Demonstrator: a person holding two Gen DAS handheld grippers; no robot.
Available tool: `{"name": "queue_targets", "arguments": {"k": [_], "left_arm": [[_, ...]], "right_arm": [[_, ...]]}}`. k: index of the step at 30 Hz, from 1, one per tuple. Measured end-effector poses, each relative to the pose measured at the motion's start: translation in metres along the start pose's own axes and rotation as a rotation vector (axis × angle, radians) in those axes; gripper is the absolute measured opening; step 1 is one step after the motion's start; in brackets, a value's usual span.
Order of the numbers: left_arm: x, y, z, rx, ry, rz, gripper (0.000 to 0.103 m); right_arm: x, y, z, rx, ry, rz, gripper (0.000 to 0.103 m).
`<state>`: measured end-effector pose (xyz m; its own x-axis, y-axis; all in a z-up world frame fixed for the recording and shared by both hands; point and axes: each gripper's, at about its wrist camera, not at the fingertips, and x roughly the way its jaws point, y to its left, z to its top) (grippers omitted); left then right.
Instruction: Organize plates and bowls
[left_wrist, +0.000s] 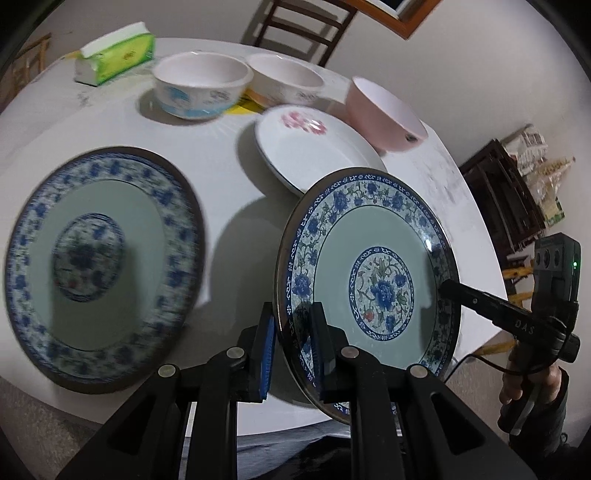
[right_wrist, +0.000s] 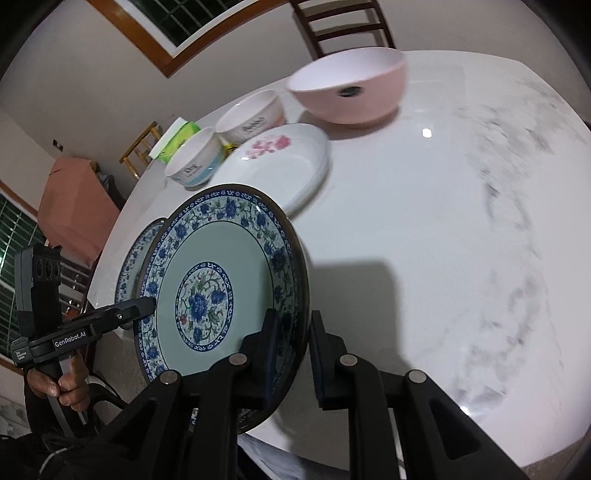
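Note:
A blue-patterned plate (left_wrist: 373, 280) (right_wrist: 225, 284) is held off the white table, tilted, between both grippers. My left gripper (left_wrist: 295, 354) is shut on its left rim, and it shows in the right wrist view (right_wrist: 147, 304). My right gripper (right_wrist: 291, 358) is shut on its opposite rim, and it shows in the left wrist view (left_wrist: 448, 288). A second matching blue plate (left_wrist: 99, 266) (right_wrist: 138, 262) lies flat on the table to the left. A white plate with pink flowers (left_wrist: 314, 151) (right_wrist: 288, 162) lies behind.
A pink bowl (left_wrist: 384, 114) (right_wrist: 351, 88) and two white bowls (left_wrist: 201, 86) (left_wrist: 286, 79) stand at the back of the round marble table (right_wrist: 443, 240). A green tissue pack (left_wrist: 114, 59) lies at the far left. A wooden chair (left_wrist: 303, 26) stands behind the table.

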<state>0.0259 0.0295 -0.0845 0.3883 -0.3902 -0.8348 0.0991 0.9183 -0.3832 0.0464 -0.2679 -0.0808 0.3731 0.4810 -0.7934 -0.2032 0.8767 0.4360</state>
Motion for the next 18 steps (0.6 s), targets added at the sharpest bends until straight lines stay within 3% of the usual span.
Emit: {"name": "queue_targets", "arguments": {"k": [18], "left_arm": [[-0.076,0.110,0.013,-0.150,-0.132,0.151,0.015]], "right_arm": [[0.070,0.125,0.045,-0.149,0.082,0.096,0.016]]}}
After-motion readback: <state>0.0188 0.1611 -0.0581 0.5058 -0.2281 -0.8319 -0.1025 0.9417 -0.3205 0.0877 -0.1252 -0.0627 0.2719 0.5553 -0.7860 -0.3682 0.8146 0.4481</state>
